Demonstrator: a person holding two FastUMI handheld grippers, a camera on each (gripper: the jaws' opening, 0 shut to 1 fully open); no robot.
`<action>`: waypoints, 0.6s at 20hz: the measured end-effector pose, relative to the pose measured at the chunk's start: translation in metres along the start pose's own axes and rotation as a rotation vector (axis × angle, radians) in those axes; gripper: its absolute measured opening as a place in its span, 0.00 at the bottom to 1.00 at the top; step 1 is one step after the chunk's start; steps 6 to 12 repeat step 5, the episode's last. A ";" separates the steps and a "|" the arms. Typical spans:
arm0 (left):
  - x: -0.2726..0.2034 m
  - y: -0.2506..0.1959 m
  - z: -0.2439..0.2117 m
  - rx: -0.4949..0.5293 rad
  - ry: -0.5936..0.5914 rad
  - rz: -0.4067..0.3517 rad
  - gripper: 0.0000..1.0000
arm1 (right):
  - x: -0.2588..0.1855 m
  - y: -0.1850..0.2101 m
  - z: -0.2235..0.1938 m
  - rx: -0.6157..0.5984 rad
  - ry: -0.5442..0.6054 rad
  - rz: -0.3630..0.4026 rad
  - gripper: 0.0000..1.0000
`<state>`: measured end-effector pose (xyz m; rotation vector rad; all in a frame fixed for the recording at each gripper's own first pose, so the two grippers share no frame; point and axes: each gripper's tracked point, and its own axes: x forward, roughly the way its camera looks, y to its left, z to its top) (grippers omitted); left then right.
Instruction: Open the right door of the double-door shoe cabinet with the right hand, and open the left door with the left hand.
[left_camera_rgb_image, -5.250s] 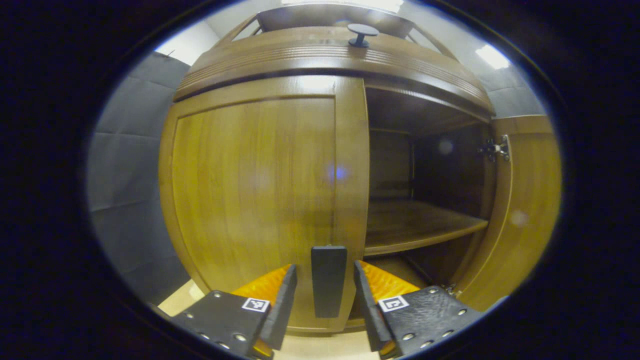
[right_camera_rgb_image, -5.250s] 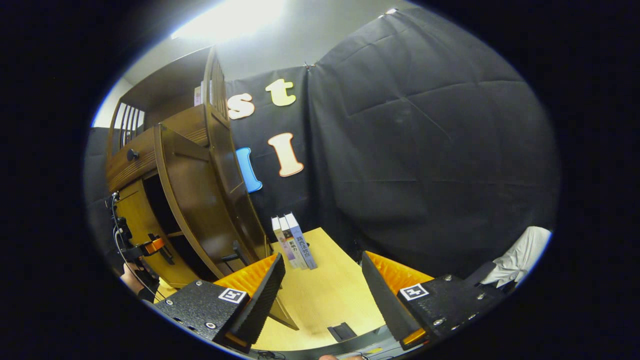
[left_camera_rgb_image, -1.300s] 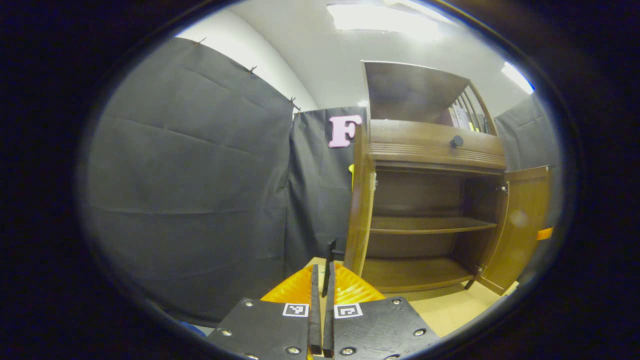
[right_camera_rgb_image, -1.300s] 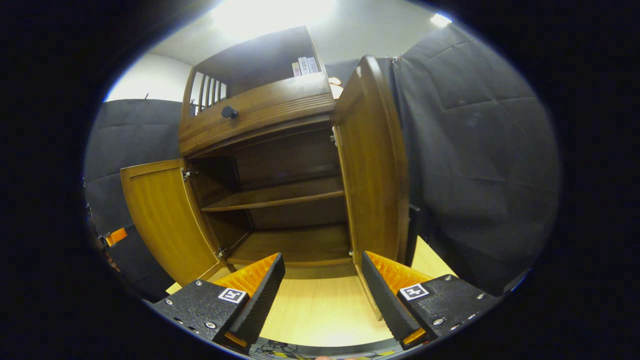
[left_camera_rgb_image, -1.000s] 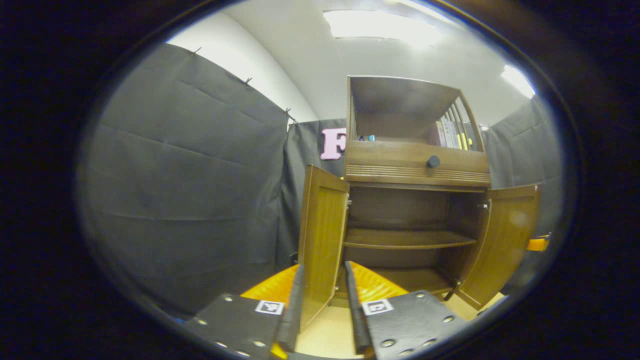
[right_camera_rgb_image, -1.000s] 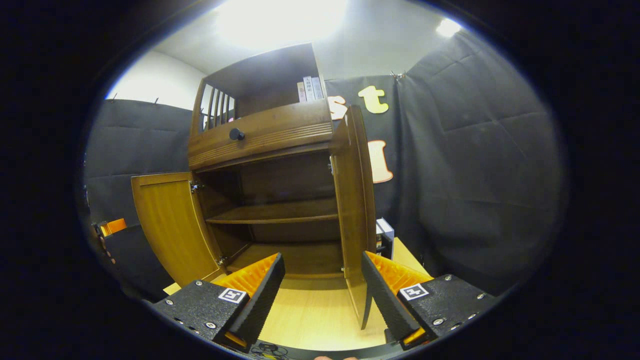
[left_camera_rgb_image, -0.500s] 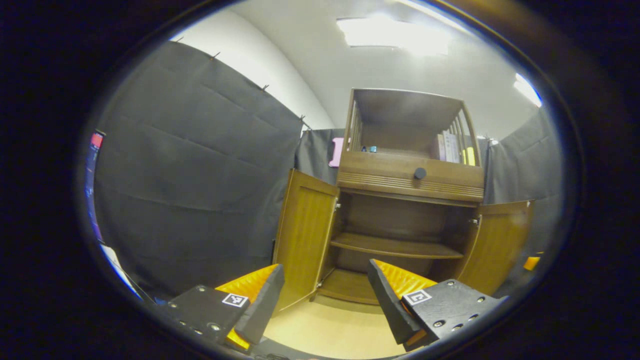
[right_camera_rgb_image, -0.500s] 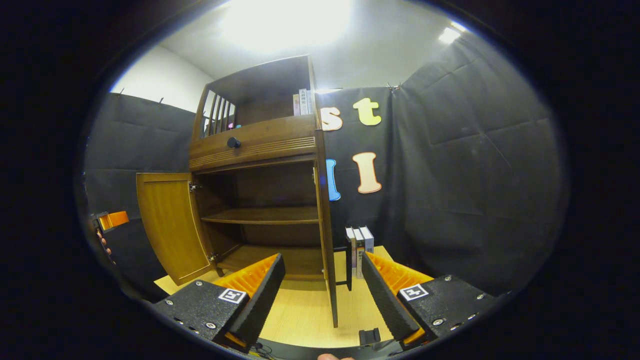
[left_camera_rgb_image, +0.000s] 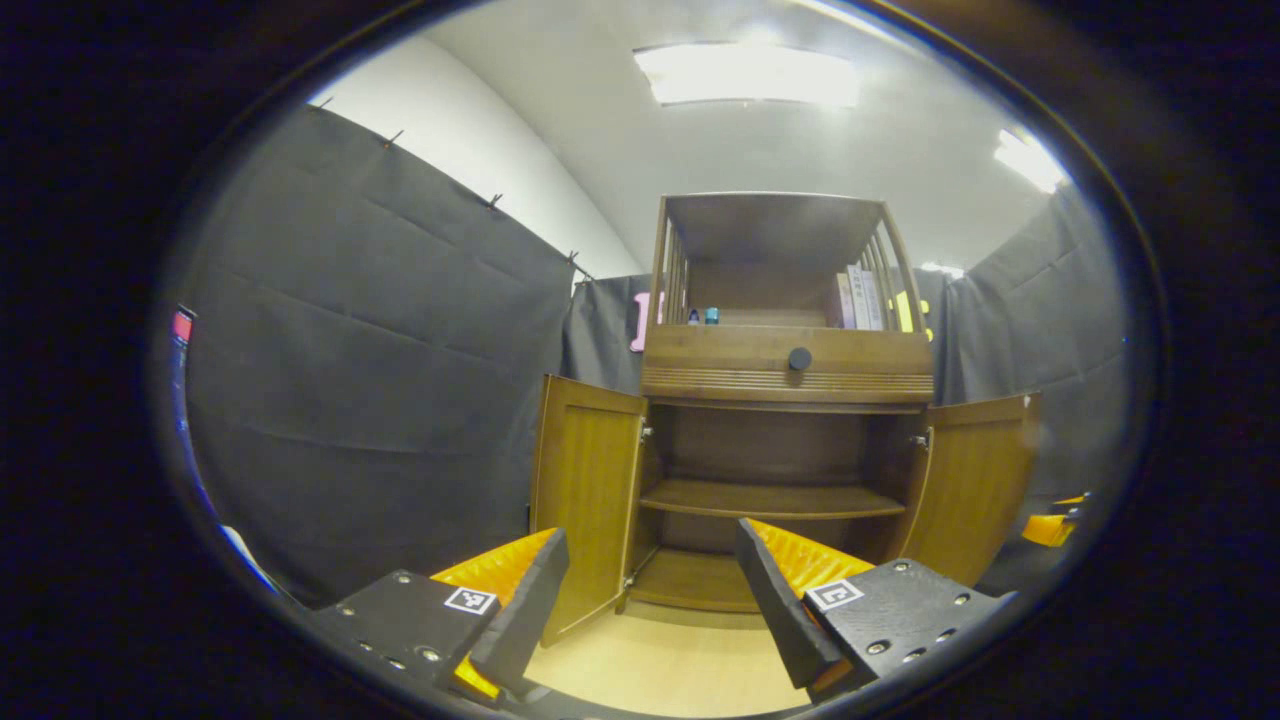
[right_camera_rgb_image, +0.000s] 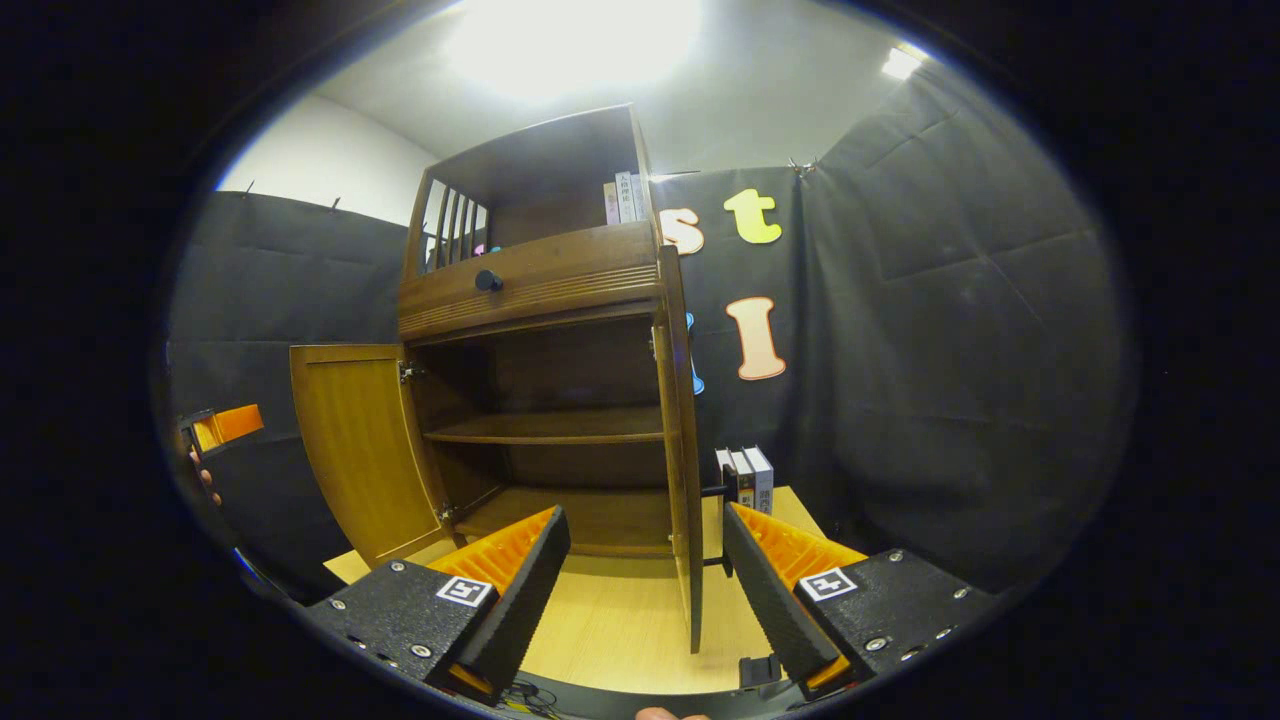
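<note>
In the left gripper view the wooden shoe cabinet (left_camera_rgb_image: 790, 375) stands straight ahead with both doors swung wide. Its left door (left_camera_rgb_image: 583, 495) and right door (left_camera_rgb_image: 975, 490) frame two bare shelves (left_camera_rgb_image: 770, 497). My left gripper (left_camera_rgb_image: 650, 532) is open, back from the cabinet, holding nothing. In the right gripper view the right door (right_camera_rgb_image: 683, 450) appears edge-on with its dark handle (right_camera_rgb_image: 715, 492), and the left door (right_camera_rgb_image: 355, 450) stands open. My right gripper (right_camera_rgb_image: 645, 515) is open and apart from the door. The left gripper (right_camera_rgb_image: 222, 425), in a hand, shows at the far left.
The cabinet stands on a light wooden table (right_camera_rgb_image: 620, 620). A few books (right_camera_rgb_image: 748, 472) stand on the table right of the cabinet. More books (left_camera_rgb_image: 860, 298) sit on the open top shelf above a drawer with a round knob (left_camera_rgb_image: 799, 358). Black cloth walls surround the booth.
The left door, shut at first, has swung fully open. My left gripper was shut on its handle, then let go, opened and drew back. The right gripper turned slightly.
</note>
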<state>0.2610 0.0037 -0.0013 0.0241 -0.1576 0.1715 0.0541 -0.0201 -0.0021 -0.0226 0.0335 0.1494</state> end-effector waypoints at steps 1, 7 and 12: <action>0.002 -0.002 -0.005 0.016 0.006 -0.001 1.00 | 0.002 0.002 -0.002 -0.008 -0.006 -0.001 0.91; 0.019 -0.008 -0.031 0.010 0.010 -0.055 1.00 | 0.011 0.007 -0.010 -0.018 -0.015 -0.046 0.95; 0.019 -0.008 -0.031 0.010 0.010 -0.055 1.00 | 0.011 0.007 -0.010 -0.018 -0.015 -0.046 0.95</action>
